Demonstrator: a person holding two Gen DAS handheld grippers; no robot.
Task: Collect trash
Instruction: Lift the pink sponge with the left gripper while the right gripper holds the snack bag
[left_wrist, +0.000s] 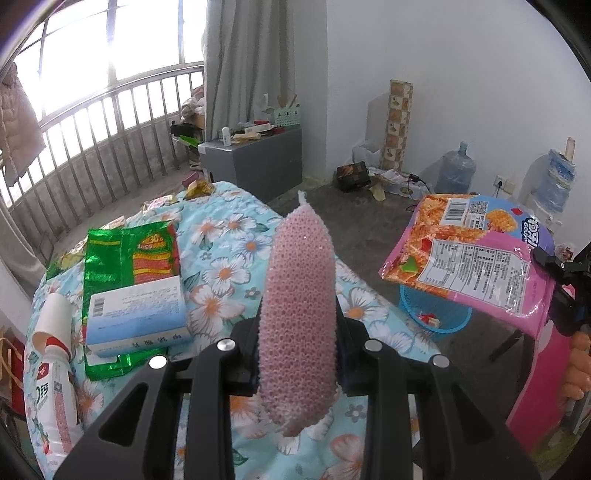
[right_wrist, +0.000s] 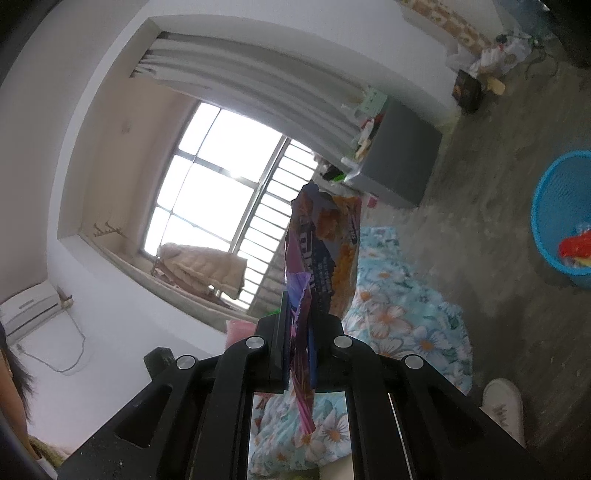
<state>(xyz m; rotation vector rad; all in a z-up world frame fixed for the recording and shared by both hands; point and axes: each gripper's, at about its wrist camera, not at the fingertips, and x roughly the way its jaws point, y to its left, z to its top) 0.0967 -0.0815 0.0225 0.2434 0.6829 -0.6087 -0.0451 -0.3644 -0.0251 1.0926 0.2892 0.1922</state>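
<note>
Both tools were loaded! The left tool (left_wrist: 297, 354) pinched a pink foam net (left_wrist: 297, 314) upright above the floral table (left_wrist: 229, 266). The right tool (right_wrist: 299, 354) clamped a snack bag (left_wrist: 476, 258) by its edge, held out over the blue bin (left_wrist: 436, 317), likely ready to drop.

Right tongs (right_wrist: 298, 354) clamp snack wrapper (right_wrist: 321, 251) (crumpled) above floral cloth (right_wrist: 406, 317); blue basket (right_wrist: 554, 218) well apart.
</note>
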